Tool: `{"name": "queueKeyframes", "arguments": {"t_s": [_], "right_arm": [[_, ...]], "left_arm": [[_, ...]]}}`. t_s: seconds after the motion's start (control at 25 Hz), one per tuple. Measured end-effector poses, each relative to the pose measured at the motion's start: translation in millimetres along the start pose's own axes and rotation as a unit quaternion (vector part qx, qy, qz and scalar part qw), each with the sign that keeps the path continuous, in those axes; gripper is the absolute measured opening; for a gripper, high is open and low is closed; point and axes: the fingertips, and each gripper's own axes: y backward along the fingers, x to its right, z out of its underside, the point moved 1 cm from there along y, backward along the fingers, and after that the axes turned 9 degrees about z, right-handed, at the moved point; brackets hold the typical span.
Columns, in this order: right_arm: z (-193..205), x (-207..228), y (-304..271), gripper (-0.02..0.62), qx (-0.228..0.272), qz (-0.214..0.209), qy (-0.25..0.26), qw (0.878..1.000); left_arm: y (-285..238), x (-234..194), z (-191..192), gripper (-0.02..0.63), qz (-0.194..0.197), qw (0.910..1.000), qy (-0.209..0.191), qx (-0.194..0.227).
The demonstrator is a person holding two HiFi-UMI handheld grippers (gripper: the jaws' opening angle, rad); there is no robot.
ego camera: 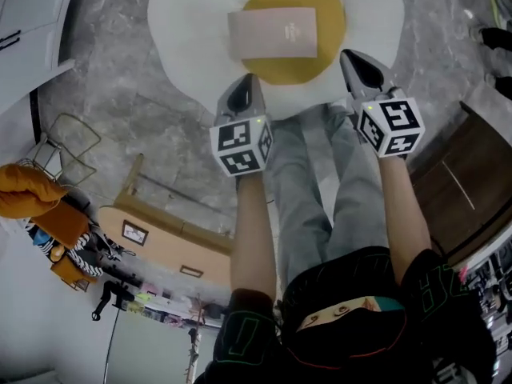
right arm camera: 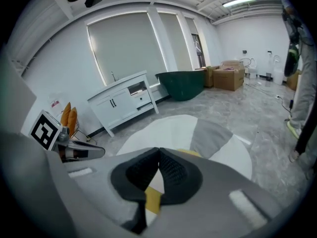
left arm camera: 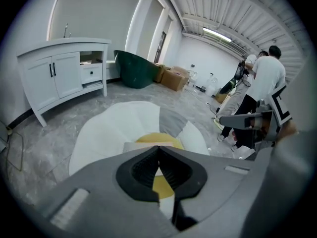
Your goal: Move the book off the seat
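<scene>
A grey marbled floor [ego camera: 112, 70] is spread under everything, and on it a fried-egg-shaped seat [ego camera: 184, 22], white round a yellow middle, is seen from above. The book [ego camera: 272, 32] is lying flat on that yellow middle, untouched. The left gripper [ego camera: 246, 86] and the right gripper [ego camera: 356, 64] are held over the seat's near edge, just short of the book, both with jaws pressed together and nothing between them. For a clean pickup, one gripper's jaws would need to be parted first, then brought low to the book's near edge so that cover and pages are pinched as one. The soft-looking surface could probably be pressed down a little to get a jaw underneath. The book's thickness cannot be judged from above, the seat's far rim is cut off at the top of the head view, and in both gripper views the book is mostly masked by the gripper bodies.
</scene>
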Motion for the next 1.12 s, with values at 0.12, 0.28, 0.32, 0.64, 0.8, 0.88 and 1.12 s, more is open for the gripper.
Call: {"name": "queueKeyframes", "arguments": {"t_s": [0.12, 0.28, 0.32, 0.64, 0.8, 0.88, 1.12], "right_arm": [[30.4, -3.9, -22.6, 0.003, -0.016, 0.004, -0.001, 1.000], [64.8, -7.6, -48.8, 0.003, -0.041, 0.004, 0.005, 0.999], [70.7, -6.4, -56.2, 0.003, -0.046, 0.007, 0.006, 0.999], [127.8, 11.6, -98.5, 0.062, -0.102, 0.046, 0.018, 0.994], [150.6, 16.1, -117.9, 0.120, -0.121, 0.054, 0.009, 0.991], [163.3, 19.8, -128.4, 0.161, -0.133, 0.060, 0.002, 0.989], [202.9, 22.1, -164.7, 0.232, -0.160, 0.061, -0.011, 0.985]], "left_arm": [[-19.0, -21.5, 27.5, 0.009, 0.008, 0.9998, 0.000, -0.016], [-43.9, -49.3, 52.9, 0.009, 0.013, 0.9997, 0.006, -0.018], [-52.9, -56.9, 57.0, 0.009, 0.013, 0.9997, 0.007, -0.017], [-104.1, -99.3, 112.9, 0.011, 0.012, 0.9983, 0.015, -0.054], [-122.2, -115.7, 130.9, 0.171, 0.018, 0.9972, 0.012, -0.072], [-132.7, -126.4, 136.5, 0.214, 0.020, 0.9968, 0.019, -0.075], [-157.2, -155.2, 156.2, 0.298, 0.040, 0.9945, 0.027, -0.093]]}}
